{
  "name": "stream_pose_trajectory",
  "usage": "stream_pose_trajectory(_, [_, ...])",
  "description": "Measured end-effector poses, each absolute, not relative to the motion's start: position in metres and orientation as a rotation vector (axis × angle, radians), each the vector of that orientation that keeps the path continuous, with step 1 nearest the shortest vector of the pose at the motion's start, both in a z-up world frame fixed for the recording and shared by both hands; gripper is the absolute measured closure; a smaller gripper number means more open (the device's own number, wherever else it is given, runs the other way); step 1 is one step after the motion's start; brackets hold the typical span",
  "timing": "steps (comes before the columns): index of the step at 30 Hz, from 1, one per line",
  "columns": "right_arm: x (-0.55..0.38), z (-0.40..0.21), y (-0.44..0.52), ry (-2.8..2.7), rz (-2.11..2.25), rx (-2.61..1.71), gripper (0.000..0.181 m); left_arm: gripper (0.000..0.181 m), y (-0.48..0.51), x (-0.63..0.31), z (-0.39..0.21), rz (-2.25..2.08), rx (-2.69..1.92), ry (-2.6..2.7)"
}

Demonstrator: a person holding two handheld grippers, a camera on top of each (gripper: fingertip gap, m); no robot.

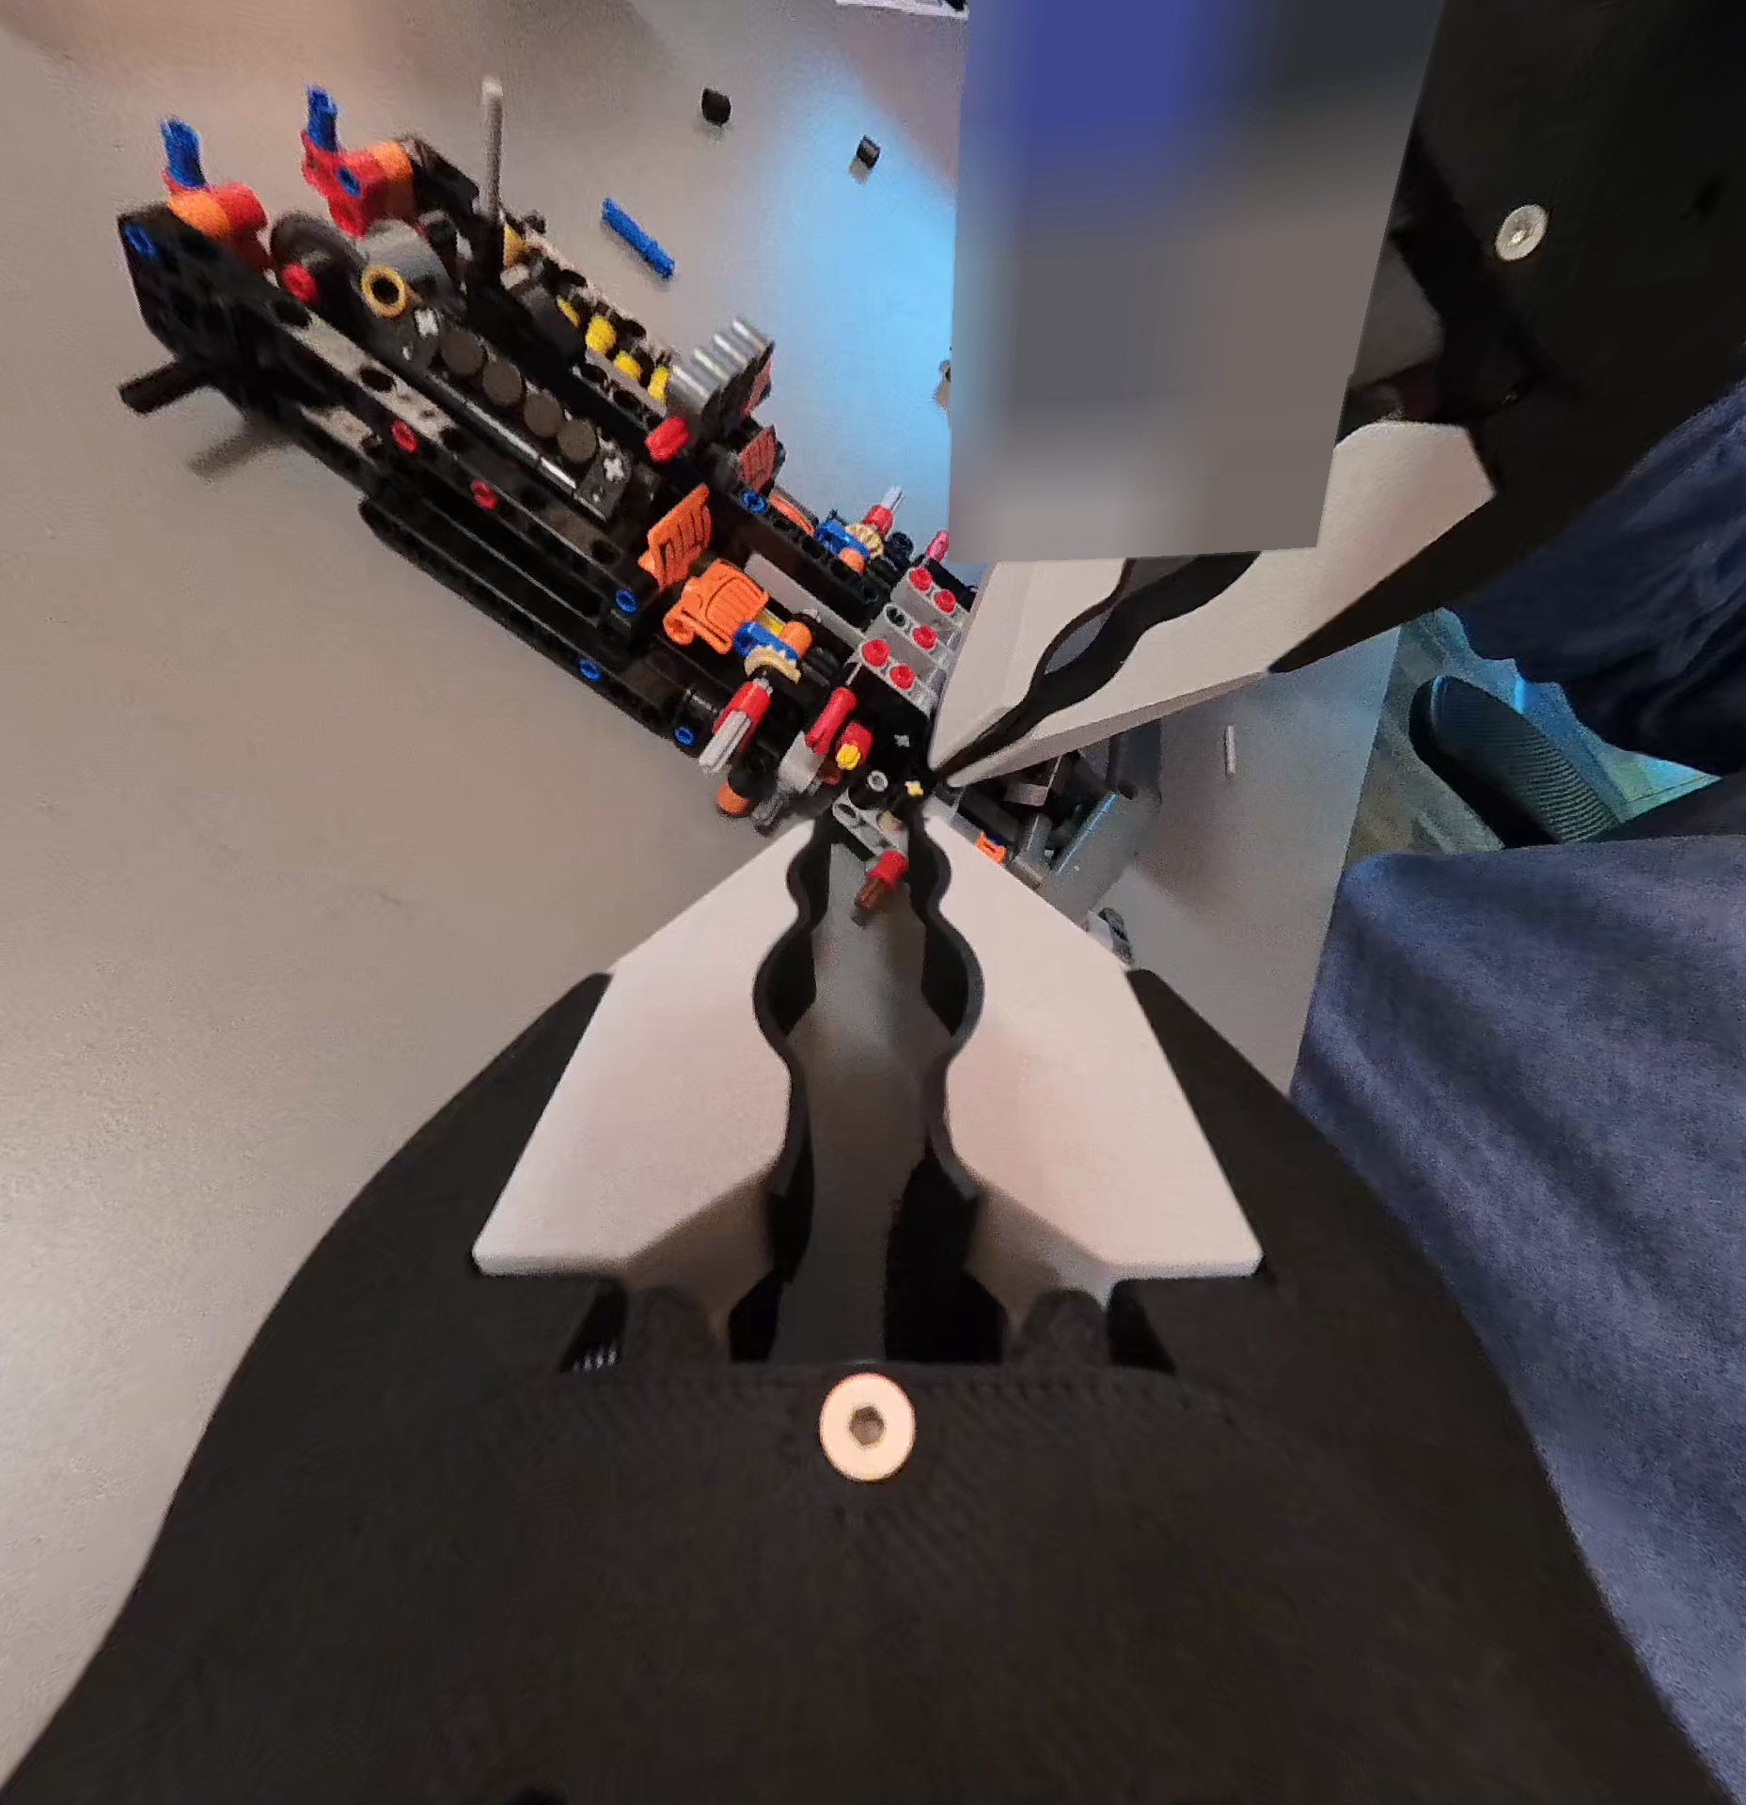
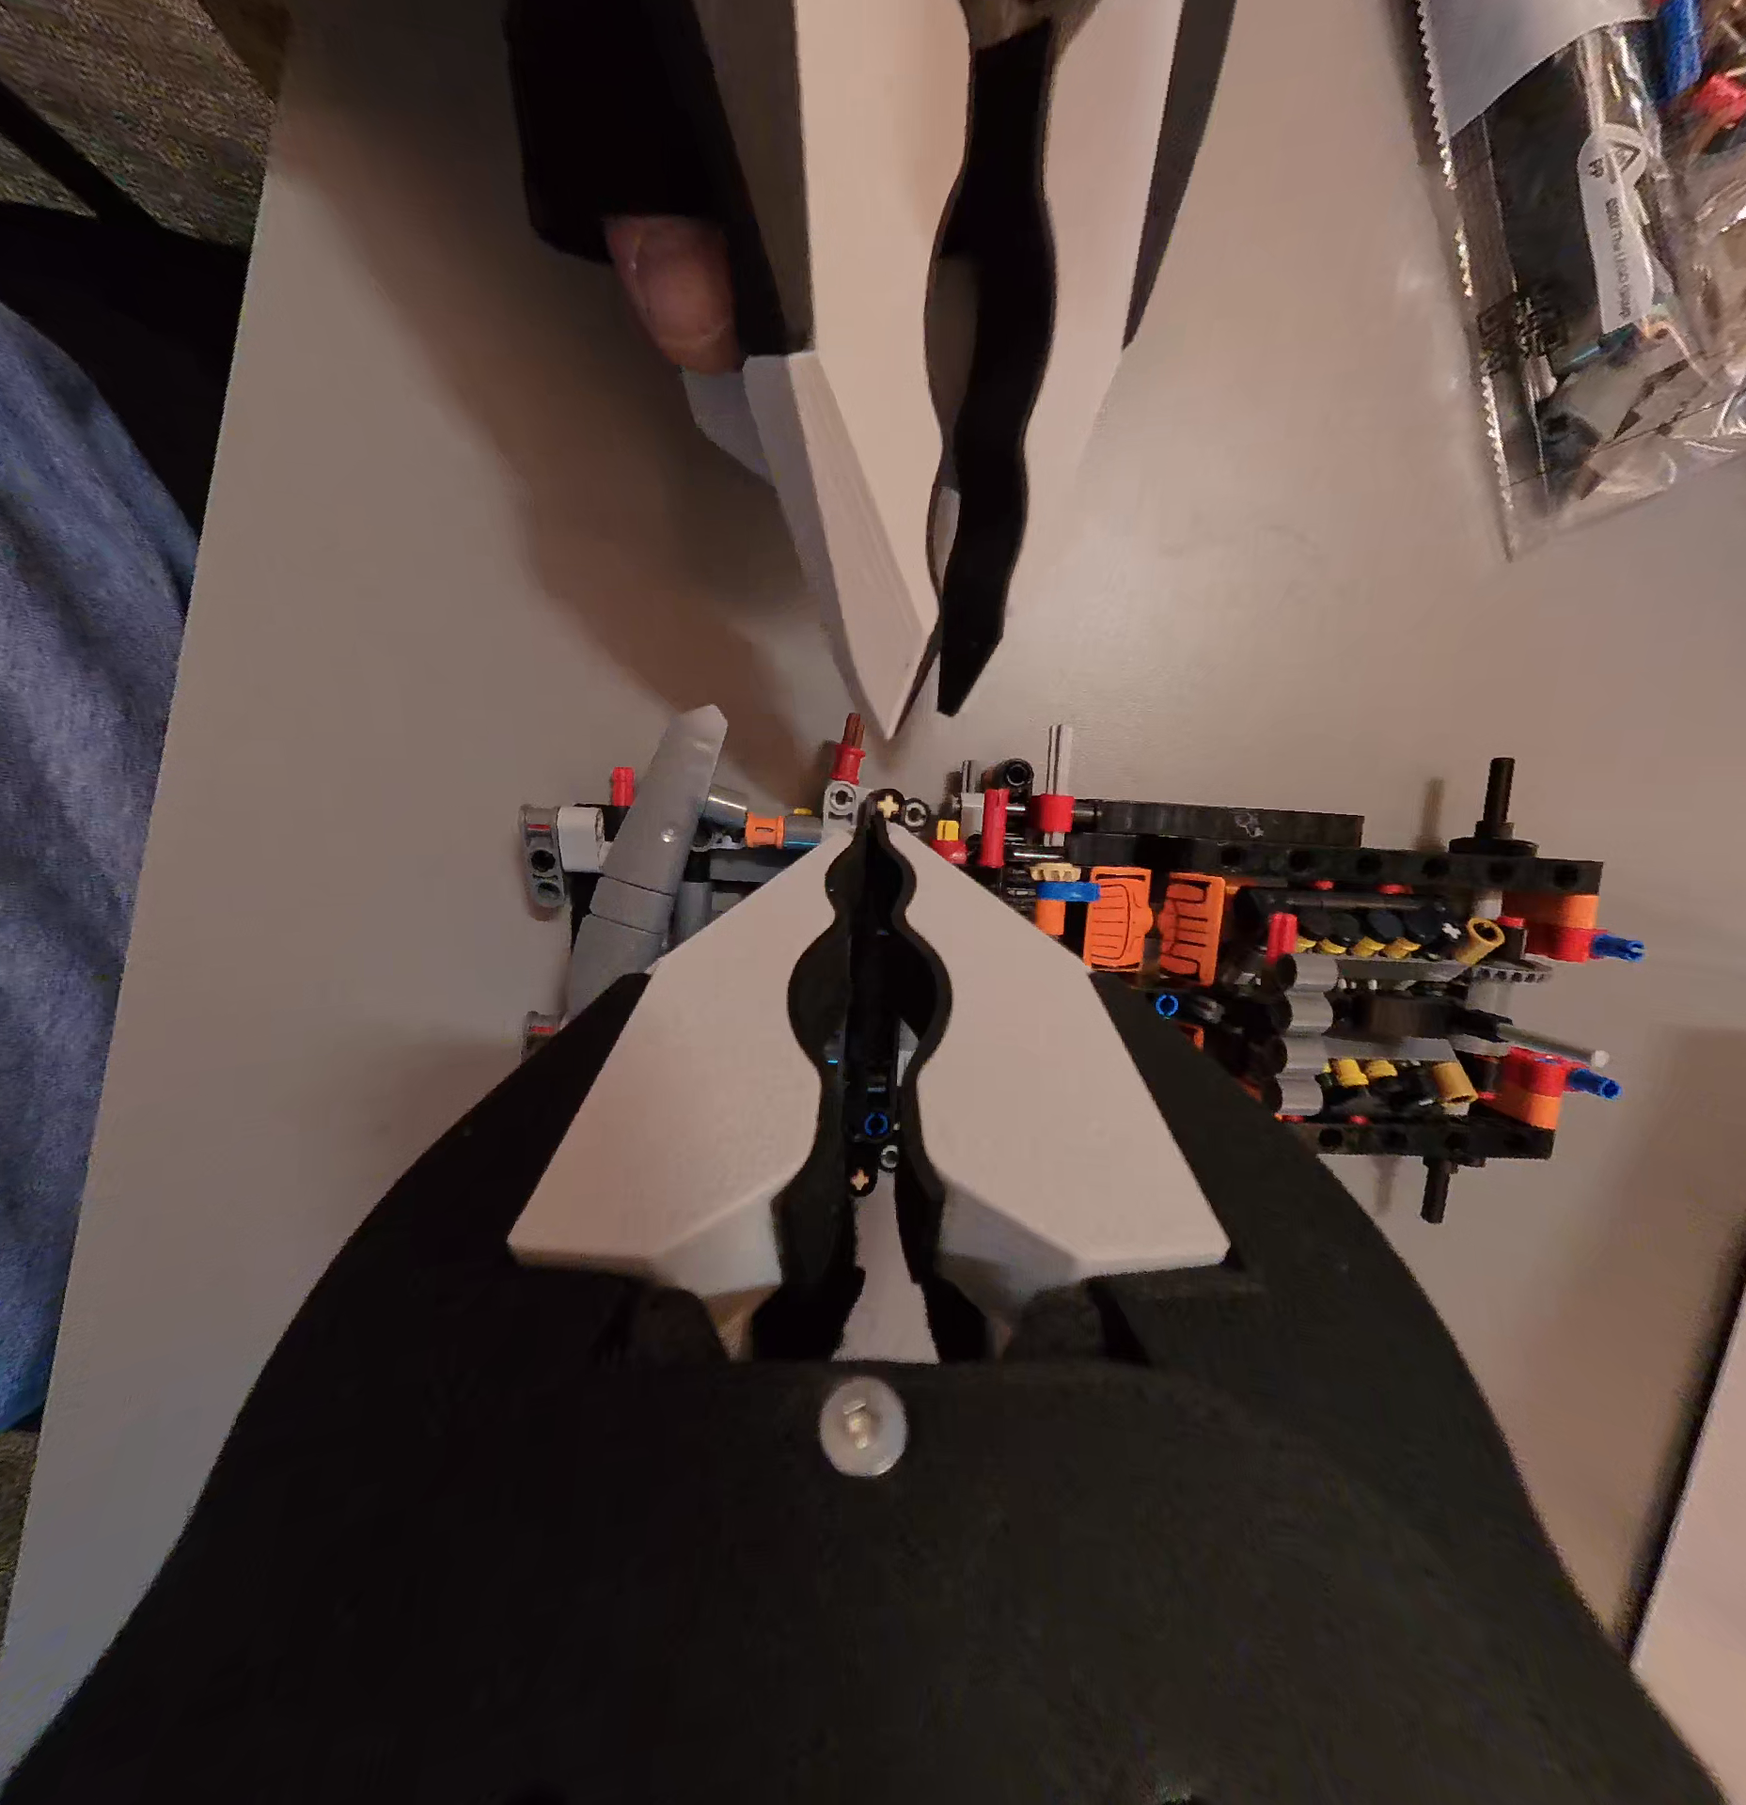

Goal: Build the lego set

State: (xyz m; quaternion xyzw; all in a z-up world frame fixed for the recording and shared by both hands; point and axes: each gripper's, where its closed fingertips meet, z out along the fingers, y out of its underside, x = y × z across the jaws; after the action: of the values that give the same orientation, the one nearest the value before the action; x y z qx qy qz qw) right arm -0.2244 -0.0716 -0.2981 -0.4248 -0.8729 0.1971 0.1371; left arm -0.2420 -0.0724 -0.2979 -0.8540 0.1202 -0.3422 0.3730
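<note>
While the lego model [image 2: 1240, 957] lies flat on the white table [image 2: 409, 684], both grippers meet at its grey end. Right hand-held gripper [image 2: 873, 830]: fingers pinched nearly together on a thin black beam of the model. Left hand-held gripper [image 1: 873, 840]: narrow gap, tips straddling a red pin [image 1: 883, 869], contact unclear. Parts bag [image 2: 1621, 244] at far corner.
</note>
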Motion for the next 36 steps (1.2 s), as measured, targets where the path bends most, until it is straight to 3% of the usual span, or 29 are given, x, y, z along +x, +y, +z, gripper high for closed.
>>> stream_pose_trajectory(6, [-0.225, -0.297, -0.074, -2.528, 0.579, -1.226, 0.181, 0.164, -0.07, -0.235, -0.302, -0.946, -2.202, 0.261])
stream_pose_trajectory(36, [-0.225, -0.296, -0.075, -2.478, 0.68, -1.278, 0.181, 0.179, -0.068, -0.225, -0.301, -1.025, -2.198, 0.233])
